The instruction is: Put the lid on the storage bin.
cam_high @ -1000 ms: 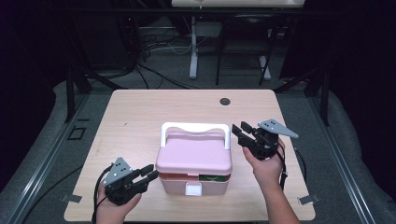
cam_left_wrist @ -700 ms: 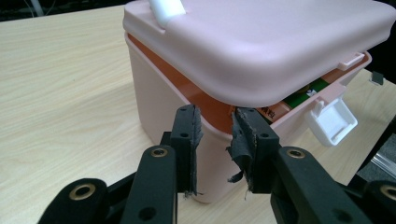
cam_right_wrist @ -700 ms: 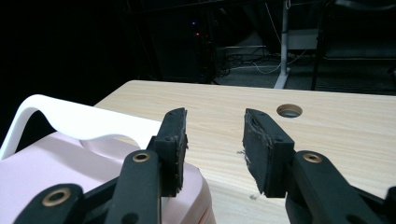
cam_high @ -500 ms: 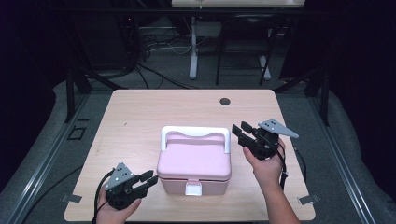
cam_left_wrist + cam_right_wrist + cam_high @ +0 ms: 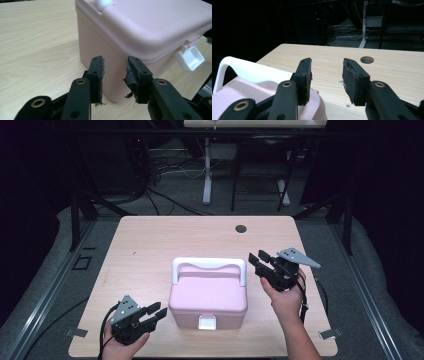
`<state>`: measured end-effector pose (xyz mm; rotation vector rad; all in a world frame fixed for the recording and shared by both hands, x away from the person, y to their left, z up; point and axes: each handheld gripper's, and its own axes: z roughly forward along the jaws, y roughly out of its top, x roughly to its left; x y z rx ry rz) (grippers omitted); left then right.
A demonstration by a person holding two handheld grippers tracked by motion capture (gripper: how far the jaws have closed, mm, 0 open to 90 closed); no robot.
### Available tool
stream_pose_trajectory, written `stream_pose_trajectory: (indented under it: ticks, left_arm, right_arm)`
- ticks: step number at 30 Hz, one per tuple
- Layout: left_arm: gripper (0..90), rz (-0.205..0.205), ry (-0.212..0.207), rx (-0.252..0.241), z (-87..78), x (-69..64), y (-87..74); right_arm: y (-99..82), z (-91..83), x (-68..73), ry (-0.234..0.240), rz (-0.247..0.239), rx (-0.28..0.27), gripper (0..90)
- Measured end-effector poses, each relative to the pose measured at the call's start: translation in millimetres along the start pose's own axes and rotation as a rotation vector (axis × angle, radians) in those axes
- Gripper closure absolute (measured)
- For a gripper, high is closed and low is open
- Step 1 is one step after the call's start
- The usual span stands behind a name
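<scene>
Two grippers flank the smooth pink plastic box (image 5: 208,292), rounded, with white handle (image 5: 209,265) and white latch (image 5: 207,322), near the wooden table's (image 5: 150,245) front edge. My left gripper (image 5: 156,312) jaws, just opening, and right gripper (image 5: 257,260) jaws stand apart, holding nothing. A round hole (image 5: 241,228) sits near the rear edge.

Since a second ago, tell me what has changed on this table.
The pink box went from lid ajar, showing green inside, to closed. The left gripper drew back slightly toward the near edge, and its jaws have just been opening with nothing between them. The right gripper and table stayed put.
</scene>
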<state>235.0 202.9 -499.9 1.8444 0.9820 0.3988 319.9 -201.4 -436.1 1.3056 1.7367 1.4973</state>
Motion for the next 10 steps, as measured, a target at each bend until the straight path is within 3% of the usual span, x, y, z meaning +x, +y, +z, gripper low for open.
stream_pose_trajectory:
  ticks: [5, 10]
  left_arm:
    - [59.0, -0.026, 0.013, -0.005, 0.1, 3.7, -2.4]
    - [54.5, -0.035, 0.014, -0.013, 0.7, 3.9, -3.2]
  right_arm:
    - [3.8, -3.6, 3.7, 0.023, -0.001, -0.013, 56.9]
    - [5.8, -2.3, 7.8, 0.084, 0.013, 0.003, 50.8]
